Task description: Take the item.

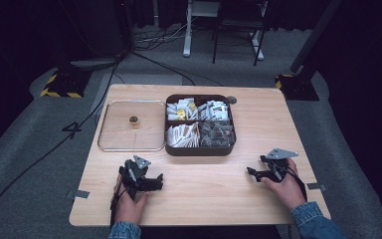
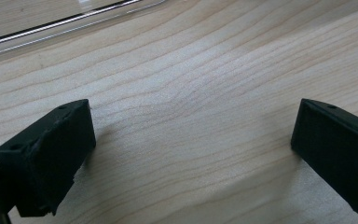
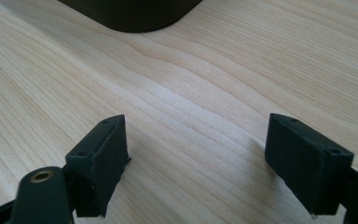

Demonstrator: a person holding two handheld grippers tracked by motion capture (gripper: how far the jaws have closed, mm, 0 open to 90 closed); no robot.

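Note:
A dark brown box (image 1: 200,149) with four compartments of packets stands at the middle of the wooden table (image 1: 199,199). To its left lies a clear lid (image 1: 114,142) with a small gold knob (image 1: 134,120). My left gripper (image 1: 158,181) rests on the table near the front left, held in a hand, its jaws wide apart over bare wood (image 2: 191,126). At the front right my right gripper (image 1: 251,172) rests in the other hand, jaws spread with nothing between them. The box's rounded corner (image 3: 130,14) lies ahead of it in the right gripper view.
The lid's edge (image 2: 56,23) runs across the top left of the left gripper view. A small dark disc (image 1: 232,99) sits behind the box. Cables, stand bases and table legs stand on the grey floor beyond the table. Tape marks (image 1: 81,193) flag the front edges.

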